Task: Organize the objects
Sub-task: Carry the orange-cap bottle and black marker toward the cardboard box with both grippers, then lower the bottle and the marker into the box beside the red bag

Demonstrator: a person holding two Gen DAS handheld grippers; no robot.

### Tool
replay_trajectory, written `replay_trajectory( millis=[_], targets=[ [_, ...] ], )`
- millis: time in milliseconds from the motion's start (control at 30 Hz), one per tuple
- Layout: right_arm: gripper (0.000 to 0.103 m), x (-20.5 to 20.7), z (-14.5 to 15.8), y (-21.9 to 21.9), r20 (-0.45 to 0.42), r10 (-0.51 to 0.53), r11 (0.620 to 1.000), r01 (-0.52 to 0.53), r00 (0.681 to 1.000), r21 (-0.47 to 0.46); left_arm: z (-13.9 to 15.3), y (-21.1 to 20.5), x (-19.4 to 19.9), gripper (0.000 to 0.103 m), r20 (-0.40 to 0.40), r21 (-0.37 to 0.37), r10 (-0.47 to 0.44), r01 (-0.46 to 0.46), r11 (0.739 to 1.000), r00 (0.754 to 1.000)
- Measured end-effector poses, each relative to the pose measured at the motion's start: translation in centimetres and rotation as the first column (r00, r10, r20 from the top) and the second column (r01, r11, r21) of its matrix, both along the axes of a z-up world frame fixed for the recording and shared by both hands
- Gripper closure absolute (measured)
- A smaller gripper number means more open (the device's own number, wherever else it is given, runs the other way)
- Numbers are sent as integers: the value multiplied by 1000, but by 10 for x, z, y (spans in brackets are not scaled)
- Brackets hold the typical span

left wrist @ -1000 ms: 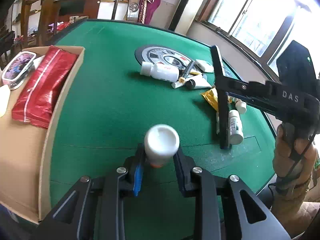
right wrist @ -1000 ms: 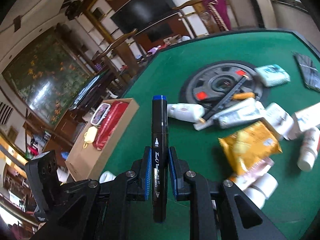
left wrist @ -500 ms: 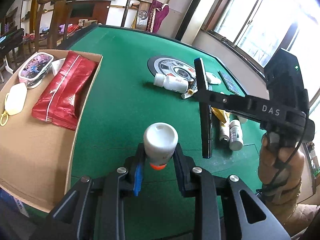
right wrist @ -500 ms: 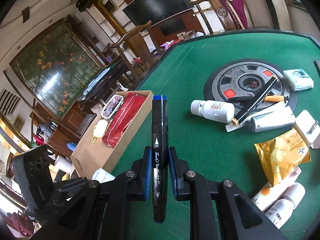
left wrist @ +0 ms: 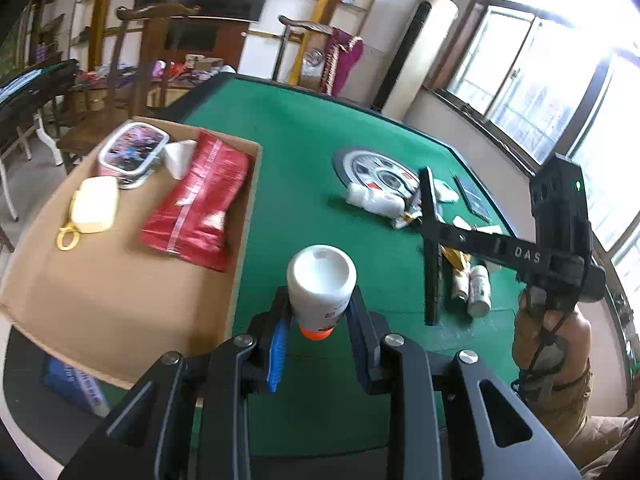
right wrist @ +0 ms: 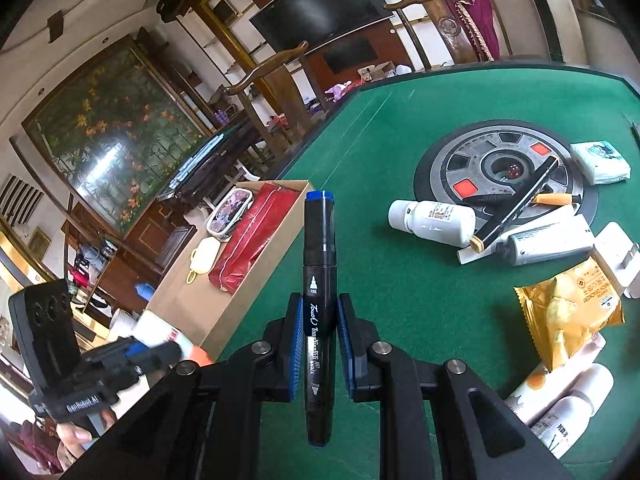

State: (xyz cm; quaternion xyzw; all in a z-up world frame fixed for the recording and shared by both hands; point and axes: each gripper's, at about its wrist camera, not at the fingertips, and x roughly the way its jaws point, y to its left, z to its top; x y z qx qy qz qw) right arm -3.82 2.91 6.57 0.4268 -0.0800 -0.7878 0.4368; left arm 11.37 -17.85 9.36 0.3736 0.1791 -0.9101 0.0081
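Nearest you, your left gripper [left wrist: 318,334] has its fingers clamped on a small white bottle [left wrist: 321,285] with an orange cap, held above the green bench [left wrist: 304,152] beside the near edge of the cardboard box [left wrist: 120,304]. It looks light, rigid and smooth, so keep the pads on its straight wall. Your right gripper [right wrist: 320,348] pinches a black marker [right wrist: 318,300] mid-barrel: stiff, light, apt to pivot. Farther off, loose bottles and a yellow snack packet [right wrist: 568,312] lie near the centre disc.

Left tool [left wrist: 318,322] clamps a white bottle [left wrist: 321,285]; right tool [right wrist: 319,346] is shut tight on a marker [right wrist: 318,304], both angled downward.
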Motion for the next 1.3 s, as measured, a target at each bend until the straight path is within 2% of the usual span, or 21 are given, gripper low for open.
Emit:
replay_trajectory(
  millis=[400,1300],
  targets=[
    [85,9,4,-17,1,28,1000,-28,1000,2,1,-35,11,76,14,-30,88,-87,996,996],
    [85,35,13,-72,-13,114,993,-114,993,11,-3,-78,9,76,57,-134,135,-127,983,989]
  ],
)
